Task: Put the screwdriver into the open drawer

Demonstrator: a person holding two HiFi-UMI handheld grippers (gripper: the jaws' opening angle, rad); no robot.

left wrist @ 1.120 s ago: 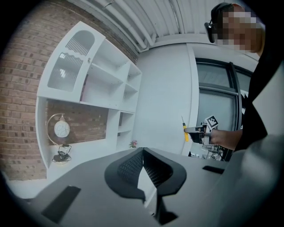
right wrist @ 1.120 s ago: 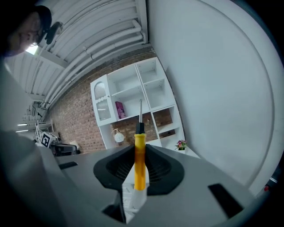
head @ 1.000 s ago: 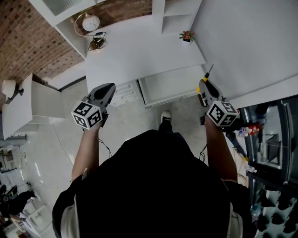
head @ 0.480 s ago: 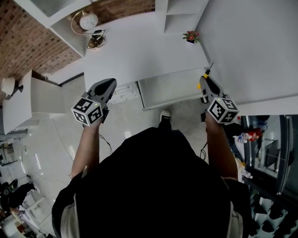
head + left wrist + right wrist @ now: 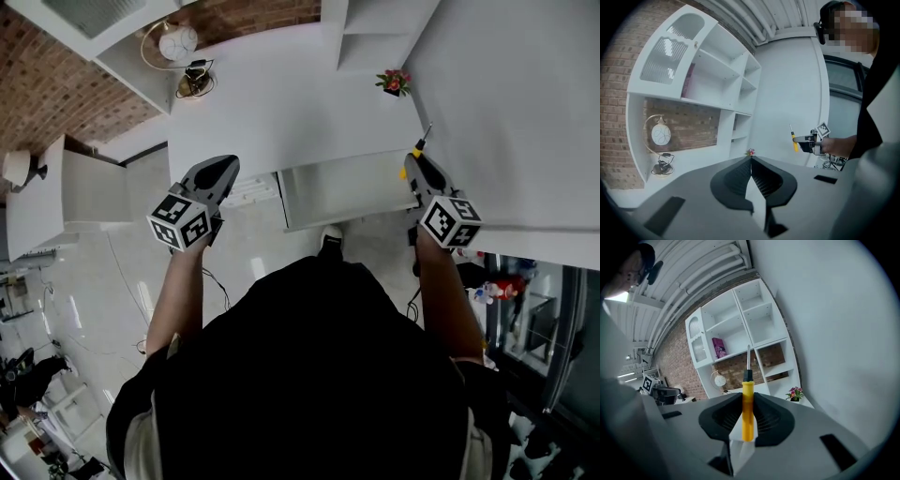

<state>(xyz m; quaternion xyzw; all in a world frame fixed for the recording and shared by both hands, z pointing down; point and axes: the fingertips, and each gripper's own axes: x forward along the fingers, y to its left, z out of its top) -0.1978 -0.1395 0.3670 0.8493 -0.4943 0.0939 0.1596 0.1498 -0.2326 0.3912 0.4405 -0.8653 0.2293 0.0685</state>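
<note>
Right gripper view: right gripper [image 5: 749, 398] with fingers [image 5: 774, 420] closed on the yellow plastic handle of a slim steel-shafted screwdriver [image 5: 747, 411], handle upright between the dark ribbed pads, shaft pointing straight out past the fingertips. Head view: same screwdriver [image 5: 421, 142] held in the air in the right gripper [image 5: 413, 161], near the right end of the open white drawer [image 5: 342, 187], outside it, beside the front edge of the white desk [image 5: 281, 103]. Left gripper view: left gripper [image 5: 751, 161] with fingers [image 5: 731, 180] pressed together at the tips, nothing between them. Head view: left gripper [image 5: 225, 167] raised over the floor, left of the drawer, well apart from the screwdriver. On the desk: small red-flowered pot plant [image 5: 394, 82] at the far right, round white globe lamp [image 5: 176, 42] at the far left.
</note>
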